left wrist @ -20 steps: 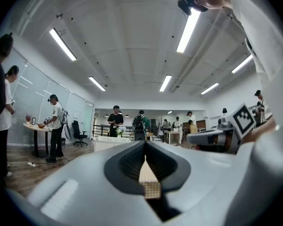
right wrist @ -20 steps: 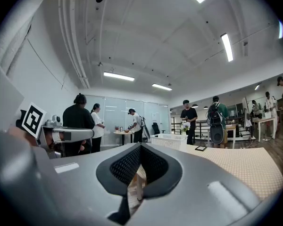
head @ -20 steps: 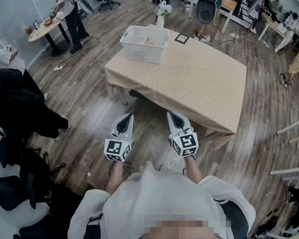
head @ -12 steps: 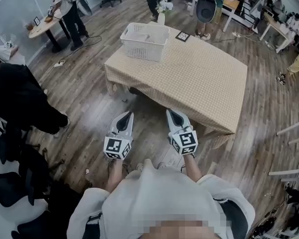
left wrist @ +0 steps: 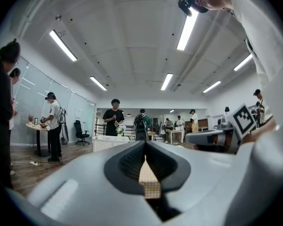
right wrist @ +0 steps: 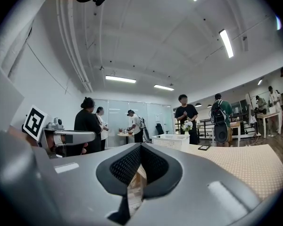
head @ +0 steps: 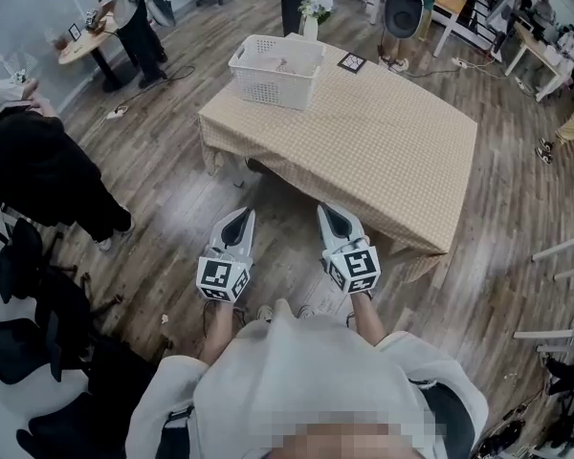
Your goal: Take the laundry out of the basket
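**Head view.** Left gripper (head: 241, 218) and right gripper (head: 330, 216) side by side, level, over the wooden floor (head: 163, 175), just short of the near edge of the table (head: 392, 151) with its checked cloth. White slatted basket (head: 275, 70) on the far left corner of that table, well apart from both grippers. Something pale inside, too small to make out as laundry. Vase of flowers (head: 313, 15) just beyond the basket, square marker card (head: 352, 62) beside it on the right.

**Left gripper view.** Jaws brought together, tips meeting, nothing clamped between them. Basket (left wrist: 109, 143) low in the distance, just left of the jaw tips. Standing people (left wrist: 114, 117) behind it.

**Right gripper view.** Jaws likewise closed tip to tip and empty. Basket (right wrist: 170, 141) on the far end of the checked table (right wrist: 240, 164), right of the tips, with the flowers (right wrist: 186, 126) above its rim. Left gripper's marker cube at the left edge.
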The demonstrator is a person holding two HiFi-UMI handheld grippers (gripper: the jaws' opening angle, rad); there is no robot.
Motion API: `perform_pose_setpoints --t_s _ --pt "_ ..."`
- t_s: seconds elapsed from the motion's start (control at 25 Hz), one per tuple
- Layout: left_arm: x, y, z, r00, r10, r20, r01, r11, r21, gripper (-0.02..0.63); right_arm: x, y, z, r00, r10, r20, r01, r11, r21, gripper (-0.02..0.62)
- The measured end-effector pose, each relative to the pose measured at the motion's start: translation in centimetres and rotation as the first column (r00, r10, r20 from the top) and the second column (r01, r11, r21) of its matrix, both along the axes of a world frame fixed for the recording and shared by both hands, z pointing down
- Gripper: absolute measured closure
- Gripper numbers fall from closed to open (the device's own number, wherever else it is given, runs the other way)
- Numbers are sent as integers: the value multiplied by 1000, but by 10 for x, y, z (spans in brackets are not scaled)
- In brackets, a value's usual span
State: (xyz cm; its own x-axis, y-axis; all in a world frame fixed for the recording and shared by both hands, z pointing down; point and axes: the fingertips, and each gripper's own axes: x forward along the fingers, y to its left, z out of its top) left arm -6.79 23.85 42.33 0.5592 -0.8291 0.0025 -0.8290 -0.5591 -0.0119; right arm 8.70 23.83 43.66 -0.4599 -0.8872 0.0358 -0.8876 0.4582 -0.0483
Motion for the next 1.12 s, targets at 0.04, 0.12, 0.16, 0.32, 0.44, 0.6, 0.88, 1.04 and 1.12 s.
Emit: perform_pose_setpoints --t_s 0.04,0.12,0.16,0.32,0.44,0.6,0.88,1.04,1.12 --pt "4 0 0 1000 -1 1 1 1000 1 597 4 0 0 1000 -2 2 2 1000 0 597" --pt "14 0 -2 1000 -2 4 2 1000 3 597 11 1 0 1000 -8 1 8 1000 0 597" --pt "18 1 -3 1000 -2 6 2 1000 5 598 14 2 1 1000 -12 -3 12 1000 1 597" --pt "36 8 -7 1000 -3 6 3 1000 21 598 26 9 1 999 -33 -7 33 999 20 597" --pt "47 10 -6 1000 -7 3 7 1000 21 598 34 11 -1 999 -53 9 53 998 31 597" --pt "57 11 -1 1000 -16 -6 16 1000 10 597 43 12 0 998 -62 21 61 998 35 597" --pt "61 -2 3 1000 -22 -6 22 1000 2 597 48 -1 9 997 -74 31 74 997 12 597" --pt "60 -16 8 1000 -20 -8 20 1000 -4 597 46 -14 11 997 -71 35 70 997 11 597" --pt "59 -27 11 1000 -15 -12 15 1000 -7 598 45 -24 14 997 -65 28 65 998 9 597"
